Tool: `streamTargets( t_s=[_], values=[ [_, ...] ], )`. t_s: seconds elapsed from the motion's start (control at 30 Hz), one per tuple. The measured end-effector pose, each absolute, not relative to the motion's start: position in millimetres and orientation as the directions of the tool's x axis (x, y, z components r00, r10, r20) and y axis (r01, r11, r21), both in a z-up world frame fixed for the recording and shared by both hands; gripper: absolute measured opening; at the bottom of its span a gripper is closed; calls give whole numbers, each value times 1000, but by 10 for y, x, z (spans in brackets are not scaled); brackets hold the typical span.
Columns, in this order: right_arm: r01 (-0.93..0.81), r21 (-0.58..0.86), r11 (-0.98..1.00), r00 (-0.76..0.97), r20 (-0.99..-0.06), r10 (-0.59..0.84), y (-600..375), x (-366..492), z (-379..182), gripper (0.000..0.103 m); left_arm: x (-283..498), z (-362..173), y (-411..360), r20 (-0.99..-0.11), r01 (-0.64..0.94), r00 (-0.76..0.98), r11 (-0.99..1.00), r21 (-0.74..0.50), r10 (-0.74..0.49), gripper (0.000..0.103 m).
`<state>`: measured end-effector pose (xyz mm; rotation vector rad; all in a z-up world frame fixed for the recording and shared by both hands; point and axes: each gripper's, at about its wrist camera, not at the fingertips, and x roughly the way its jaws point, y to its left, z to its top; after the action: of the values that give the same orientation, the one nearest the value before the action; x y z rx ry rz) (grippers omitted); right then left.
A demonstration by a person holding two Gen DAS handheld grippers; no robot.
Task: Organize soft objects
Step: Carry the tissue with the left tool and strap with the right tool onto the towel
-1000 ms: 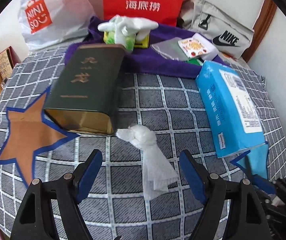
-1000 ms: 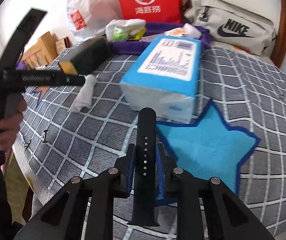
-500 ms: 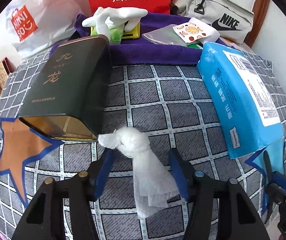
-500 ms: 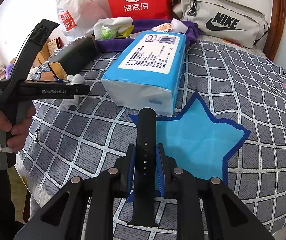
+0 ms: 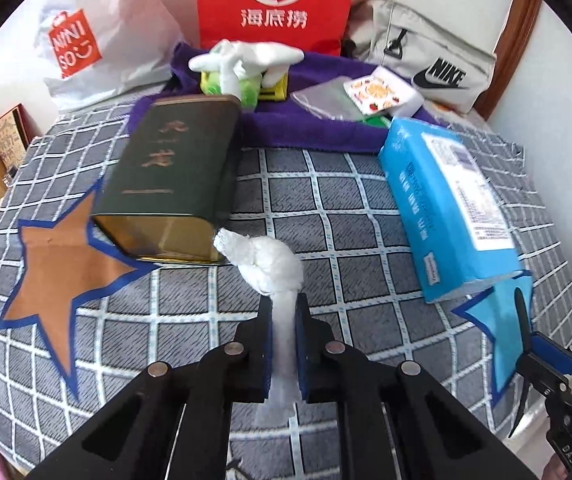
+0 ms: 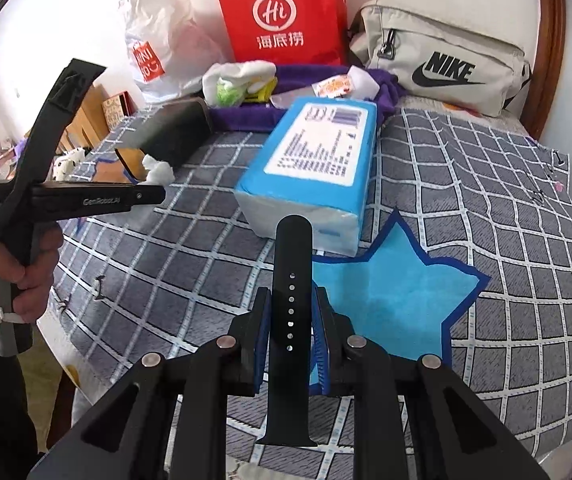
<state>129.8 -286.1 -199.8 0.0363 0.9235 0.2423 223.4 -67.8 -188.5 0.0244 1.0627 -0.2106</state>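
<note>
In the left wrist view, your left gripper is pinching the tail of the knotted white tissue, its pads pressing on it from both sides. The knot is sticking out in front of the fingertips, just beside the open end of the dark green tin, which is lying partly on the brown star. The blue tissue pack is lying to the right, on the checked bed cover.

In the right wrist view, your right gripper is pinching a black watch strap, which is standing up between the pads. It is hanging over the near edge of the blue star. Your left hand is holding the other gripper at the left.
</note>
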Motion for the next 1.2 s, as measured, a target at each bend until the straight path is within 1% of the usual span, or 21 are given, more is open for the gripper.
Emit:
streamTargets(
  t_s=[0.33,0.67,0.9,1.2],
  values=[
    [-172,121,978,630,-749,204,-2765,1156,-1696,21,1952,-1497,-463,-832,159,531,983,-90,-163,10],
    [-139,114,984,658,-731,178,-2689,1126,-1416,21,1771,-1163,-436,-796,184,571,976,-115,-201,10],
    [-139,113,984,663,-727,177,-2667,1170,-1320,21,1725,-989,-456,-777,196,594,974,-112,-209,10],
    [-162,101,982,705,-684,186,-2622,1236,-1063,21,1778,-819,-433,-768,185,611,978,-100,-194,10]
  ],
)
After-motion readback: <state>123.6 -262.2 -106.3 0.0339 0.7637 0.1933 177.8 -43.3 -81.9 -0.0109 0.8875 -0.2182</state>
